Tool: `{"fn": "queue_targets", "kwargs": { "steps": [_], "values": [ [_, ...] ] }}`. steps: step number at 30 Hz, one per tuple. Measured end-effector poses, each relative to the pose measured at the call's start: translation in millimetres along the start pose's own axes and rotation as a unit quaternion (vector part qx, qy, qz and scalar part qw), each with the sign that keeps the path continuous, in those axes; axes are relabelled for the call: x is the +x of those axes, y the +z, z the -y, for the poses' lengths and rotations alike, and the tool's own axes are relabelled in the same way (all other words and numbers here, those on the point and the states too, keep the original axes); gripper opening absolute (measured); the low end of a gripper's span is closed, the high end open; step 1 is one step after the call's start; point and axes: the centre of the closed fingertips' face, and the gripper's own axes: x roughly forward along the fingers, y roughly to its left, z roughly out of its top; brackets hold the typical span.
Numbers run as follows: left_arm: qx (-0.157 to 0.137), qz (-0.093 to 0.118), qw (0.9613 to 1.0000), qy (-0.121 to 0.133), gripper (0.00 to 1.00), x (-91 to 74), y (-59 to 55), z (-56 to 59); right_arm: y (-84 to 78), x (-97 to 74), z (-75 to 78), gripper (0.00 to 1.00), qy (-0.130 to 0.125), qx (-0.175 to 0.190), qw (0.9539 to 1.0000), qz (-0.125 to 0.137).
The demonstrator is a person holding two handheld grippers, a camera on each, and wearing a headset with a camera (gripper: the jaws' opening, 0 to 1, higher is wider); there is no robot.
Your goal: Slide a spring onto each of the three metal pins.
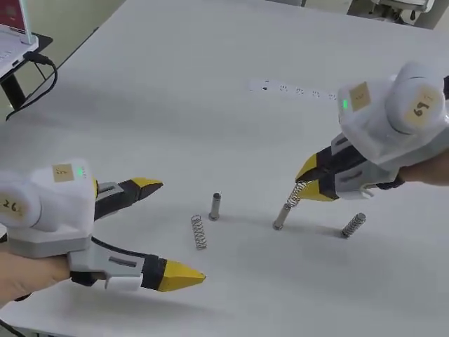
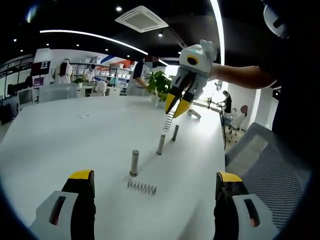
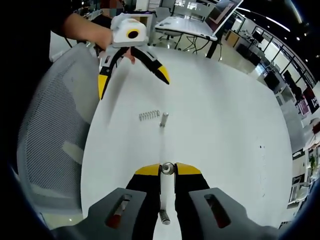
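Head view: the right gripper point(image 1: 306, 182) has its jaws pinched on a spring point(image 1: 298, 194), whose lower end meets the top of a pin point(image 1: 280, 217) just below the tips. A second spring point(image 1: 353, 225) sits near that pin, under the same gripper's body. The left gripper point(image 1: 168, 229) is spread wide and holds nothing. A bare pin point(image 1: 215, 206) stands just ahead of its tips, with a loose spring point(image 1: 199, 232) lying beside it.

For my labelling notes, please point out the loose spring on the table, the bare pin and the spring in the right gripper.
loose spring point(image 1: 199, 232), head view, middle coils.
bare pin point(image 1: 215, 206), head view, middle of shaft.
held spring point(image 2: 169, 120), left gripper view, coils below the jaws.
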Motion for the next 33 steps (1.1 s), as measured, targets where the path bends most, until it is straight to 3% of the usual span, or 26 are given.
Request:
{"fn": "queue_targets", "kwargs": {
  "steps": [33],
  "values": [
    [-0.009, 0.004, 0.9999, 0.006, 0.98, -3.1, 1.3, -5.1, -6.5, 16.9, 1.4, 0.06, 0.014, 0.011, 0.9998, -0.009]
  ]
}}
